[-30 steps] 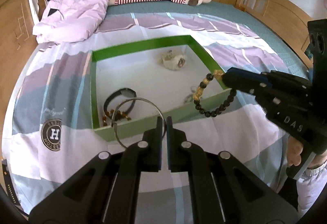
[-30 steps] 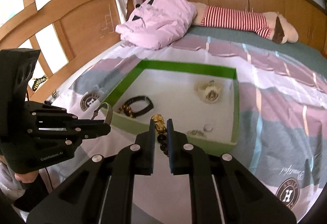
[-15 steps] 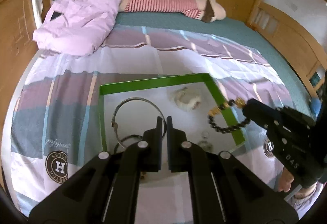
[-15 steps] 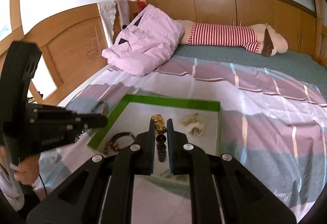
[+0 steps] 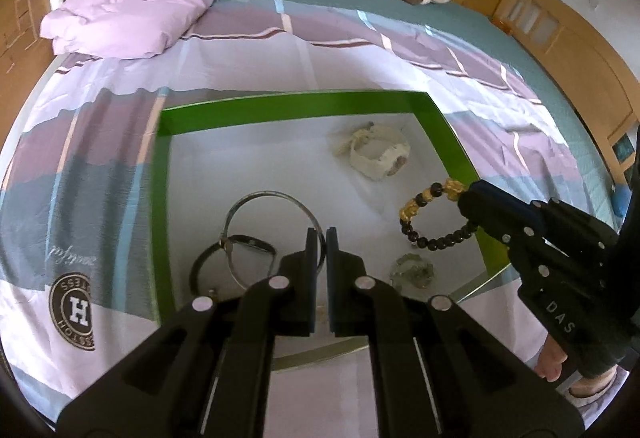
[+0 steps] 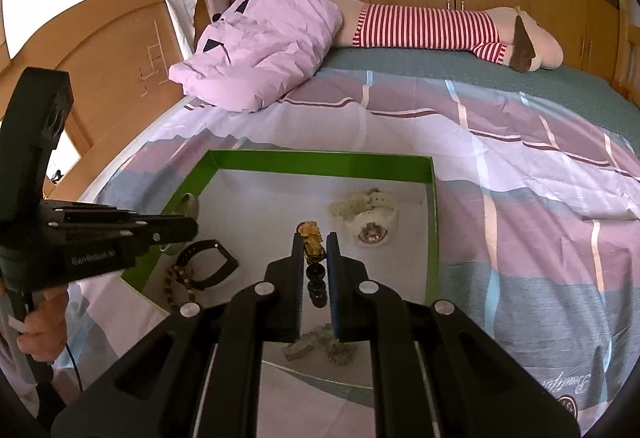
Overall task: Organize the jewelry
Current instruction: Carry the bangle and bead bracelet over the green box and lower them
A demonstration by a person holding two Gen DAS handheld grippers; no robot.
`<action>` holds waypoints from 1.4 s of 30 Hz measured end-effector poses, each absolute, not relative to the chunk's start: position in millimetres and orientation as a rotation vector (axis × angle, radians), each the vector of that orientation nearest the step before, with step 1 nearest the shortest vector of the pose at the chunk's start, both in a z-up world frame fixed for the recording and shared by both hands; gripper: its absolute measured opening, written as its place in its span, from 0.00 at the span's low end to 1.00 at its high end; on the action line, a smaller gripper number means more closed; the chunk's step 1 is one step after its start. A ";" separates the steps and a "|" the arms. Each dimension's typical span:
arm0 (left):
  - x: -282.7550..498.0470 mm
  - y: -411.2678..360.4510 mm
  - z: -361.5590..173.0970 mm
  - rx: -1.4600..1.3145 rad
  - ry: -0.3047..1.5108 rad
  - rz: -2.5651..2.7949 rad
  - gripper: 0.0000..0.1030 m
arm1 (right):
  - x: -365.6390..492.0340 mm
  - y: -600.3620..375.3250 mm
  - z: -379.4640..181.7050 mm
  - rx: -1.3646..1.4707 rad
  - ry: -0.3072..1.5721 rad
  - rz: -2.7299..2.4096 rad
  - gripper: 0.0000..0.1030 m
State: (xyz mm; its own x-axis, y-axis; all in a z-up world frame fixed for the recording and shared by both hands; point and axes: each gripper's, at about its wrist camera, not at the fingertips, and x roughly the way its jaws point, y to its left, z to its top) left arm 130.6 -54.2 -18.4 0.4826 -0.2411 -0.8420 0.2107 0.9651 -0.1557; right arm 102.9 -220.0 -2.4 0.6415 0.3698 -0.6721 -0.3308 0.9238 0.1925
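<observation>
The left gripper [image 5: 318, 238] is pinched on a thin silver bangle [image 5: 256, 208], which is held above the left half of the green-walled box [image 5: 288, 106]. The right gripper [image 6: 315, 246] is clamped on a black beaded bracelet [image 5: 430, 212] with gold charms; the bracelet hangs over the right half of the box, near the right wall. The box lies on a bed with a striped purple, grey and white quilt [image 6: 520, 166]. On the white box floor lie a white wristwatch [image 6: 370, 218] toward the far right corner, a black wristwatch [image 6: 208, 264] and a brown beaded bracelet [image 6: 176, 284] at the near left, and a small pile of silver jewelry [image 5: 412, 272] at the near right.
</observation>
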 end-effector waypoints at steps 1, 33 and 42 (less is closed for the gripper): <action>131.4 -57.9 -20.7 -0.020 1.030 -0.270 0.04 | 102.4 -219.4 -3.9 0.050 0.780 0.397 0.10; 125.3 -77.2 -34.4 0.117 1.029 -0.172 0.08 | 106.7 -217.9 -22.9 0.021 0.864 0.335 0.10; 123.9 -78.8 -35.6 0.126 1.028 -0.173 0.08 | 104.6 -213.9 -21.6 0.006 0.874 0.341 0.10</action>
